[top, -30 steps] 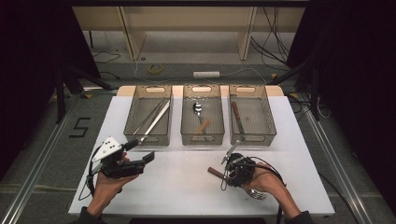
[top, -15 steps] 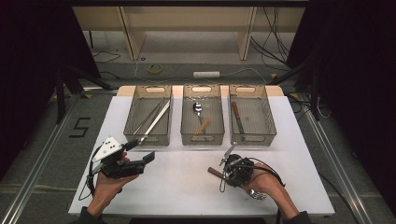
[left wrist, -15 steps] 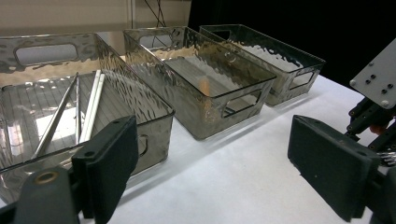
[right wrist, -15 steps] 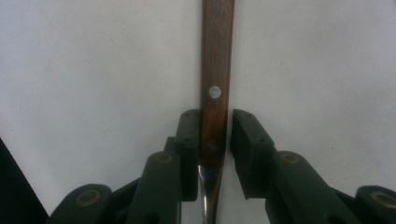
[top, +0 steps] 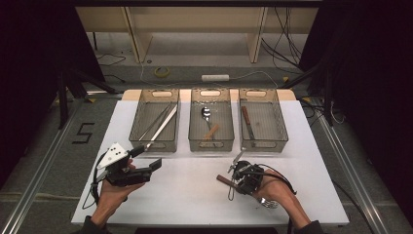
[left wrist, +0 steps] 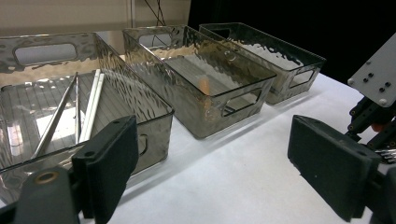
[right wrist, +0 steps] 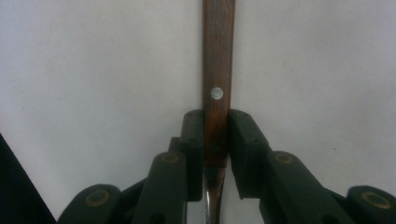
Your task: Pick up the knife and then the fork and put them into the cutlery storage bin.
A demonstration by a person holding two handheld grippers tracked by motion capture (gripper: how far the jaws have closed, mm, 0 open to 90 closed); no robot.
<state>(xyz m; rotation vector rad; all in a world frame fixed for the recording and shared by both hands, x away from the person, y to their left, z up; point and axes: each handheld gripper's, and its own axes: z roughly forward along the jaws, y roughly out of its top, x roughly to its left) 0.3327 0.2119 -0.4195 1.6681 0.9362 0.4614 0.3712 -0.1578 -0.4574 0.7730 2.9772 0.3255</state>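
A utensil with a brown wooden handle (right wrist: 217, 70) and a silver rivet lies on the white table (top: 190, 195). My right gripper (right wrist: 215, 126) points down at it. Its jaws have just been closing and both pads now press on the handle's sides. In the high view the handle (top: 224, 179) sticks out left of the right gripper (top: 234, 179), and a metal end (top: 265, 202) shows by the hand. My left gripper (top: 146, 158) hovers at the table's front left. In its own view the left gripper (left wrist: 210, 158) stands wide open with nothing between its jaws.
Three clear grey bins stand in a row at the back. The left bin (top: 139, 114) holds long metal tongs (top: 160, 124). A spoon (top: 206, 113) lies in the middle bin (top: 211, 144). The right bin (top: 275, 117) holds a wooden-handled knife (top: 247, 122).
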